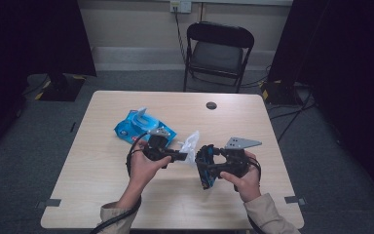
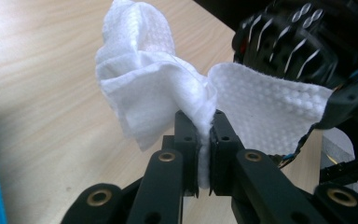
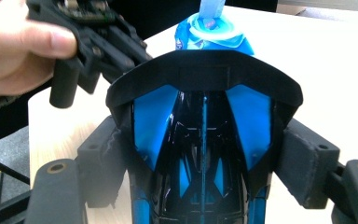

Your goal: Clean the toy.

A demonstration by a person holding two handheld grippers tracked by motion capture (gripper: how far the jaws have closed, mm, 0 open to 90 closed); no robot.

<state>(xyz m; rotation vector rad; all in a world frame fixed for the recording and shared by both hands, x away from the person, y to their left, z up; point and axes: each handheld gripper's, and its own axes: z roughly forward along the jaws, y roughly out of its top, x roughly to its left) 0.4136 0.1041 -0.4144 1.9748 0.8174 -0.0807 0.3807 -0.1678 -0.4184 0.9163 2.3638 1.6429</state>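
My right gripper [image 1: 209,168], lower centre of high view, jaws clamped on sides of black-and-blue toy car [image 3: 203,154]. My left gripper [image 1: 182,157], just left of it, jaws pressed together on white wet wipe [image 2: 168,93]; wipe bunches up at frame centre, touching car. Beyond, upper left on table [image 1: 102,195], blue wipes pack [image 1: 139,126], flap up. Far back, black folding chair [image 1: 217,51].

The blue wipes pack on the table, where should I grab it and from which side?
Judging by its pose, grip the wipes pack across its flat body near one short end, coming from above. It lies flat on the table, so no side face is offered. Its raised flap looks too thin to bear the pack. The near end sits close to the left gripper, so the far end seems freer.
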